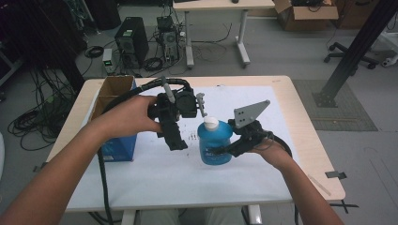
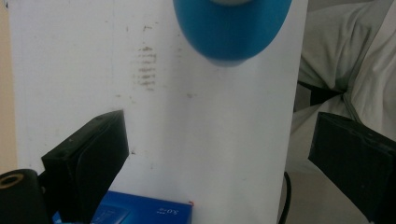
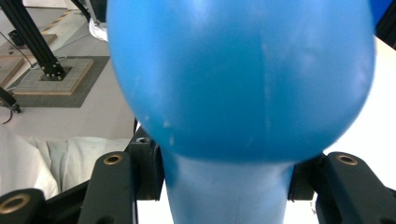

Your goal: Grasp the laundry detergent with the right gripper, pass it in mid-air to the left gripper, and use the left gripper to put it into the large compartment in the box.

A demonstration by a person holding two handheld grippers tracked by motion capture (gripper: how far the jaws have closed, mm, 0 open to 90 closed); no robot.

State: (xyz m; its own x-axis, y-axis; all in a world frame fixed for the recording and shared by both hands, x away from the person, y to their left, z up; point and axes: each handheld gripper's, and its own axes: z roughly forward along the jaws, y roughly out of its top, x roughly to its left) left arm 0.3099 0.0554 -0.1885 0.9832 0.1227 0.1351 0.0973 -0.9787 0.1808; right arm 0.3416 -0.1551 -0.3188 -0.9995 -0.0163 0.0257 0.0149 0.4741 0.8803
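**Blue bottle gripped at the neck, cap not yet taken**

The right hand-held gripper [image 1: 220, 151] is seen clamped on a blue bottle [image 1: 214, 146], its jaws closed as far as the plastic allows; the left hand-held gripper [image 1: 176, 140] is held just beside the bottle with its jaws wide apart and nothing between them. The bottle is kept near the middle of the tabletop [image 1: 300, 122], over a white sheet [image 1: 187, 173], though whether its base rests on that sheet or hangs just above it cannot be told.

A slip is judged the main risk: smooth, rounded plastic is pinched on a narrow part, and any tilt could let the heavy body swing or twist out. A careless approach to the white cap [image 1: 210, 123] could also knock the bottle sideways.

The grip itself is laid bare in the right gripper view, where the bottle's neck [image 3: 224, 196] is shown wedged between both jaws below the bulging body. The white cap, the open cardboard box [image 1: 112, 89] and the blue carton [image 1: 117, 147] at the tabletop's left are given by the high view. The empty gap between the left jaws is confirmed in the left gripper view, the bottle [image 2: 233, 28] lying ahead.
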